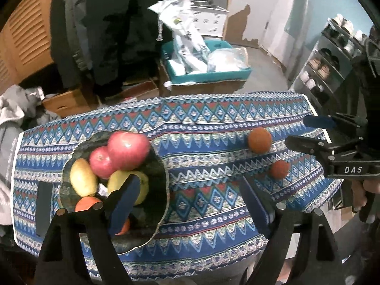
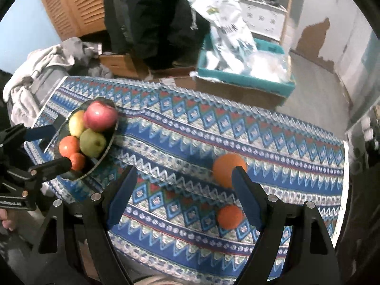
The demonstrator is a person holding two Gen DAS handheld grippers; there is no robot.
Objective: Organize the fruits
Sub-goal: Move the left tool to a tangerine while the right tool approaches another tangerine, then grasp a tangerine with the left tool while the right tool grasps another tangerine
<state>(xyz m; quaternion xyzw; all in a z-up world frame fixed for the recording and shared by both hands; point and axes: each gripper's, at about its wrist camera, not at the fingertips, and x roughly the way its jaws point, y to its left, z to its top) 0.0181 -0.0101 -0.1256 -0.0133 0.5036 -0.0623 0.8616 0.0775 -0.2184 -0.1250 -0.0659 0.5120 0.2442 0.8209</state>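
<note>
A dark plate (image 1: 156,171) (image 2: 108,146) on the left of the patterned tablecloth (image 1: 201,128) holds two red apples (image 1: 128,149), two yellow-green pears (image 1: 82,177) and two small oranges (image 2: 68,146). Two oranges lie loose on the cloth to the right: a larger one (image 1: 259,140) (image 2: 226,169) and a smaller one (image 1: 279,169) (image 2: 230,216). My left gripper (image 1: 190,204) is open and empty just above the plate's near right edge. My right gripper (image 2: 182,197) is open and empty, its right finger next to the two loose oranges.
The table's far edge drops to the floor, where a teal tray (image 1: 213,73) of plastic bags sits on a cardboard box. A person in dark clothes (image 1: 106,23) stands beyond the table. Grey clothes (image 2: 47,64) are piled at the left. Shelves (image 1: 332,66) stand at the right.
</note>
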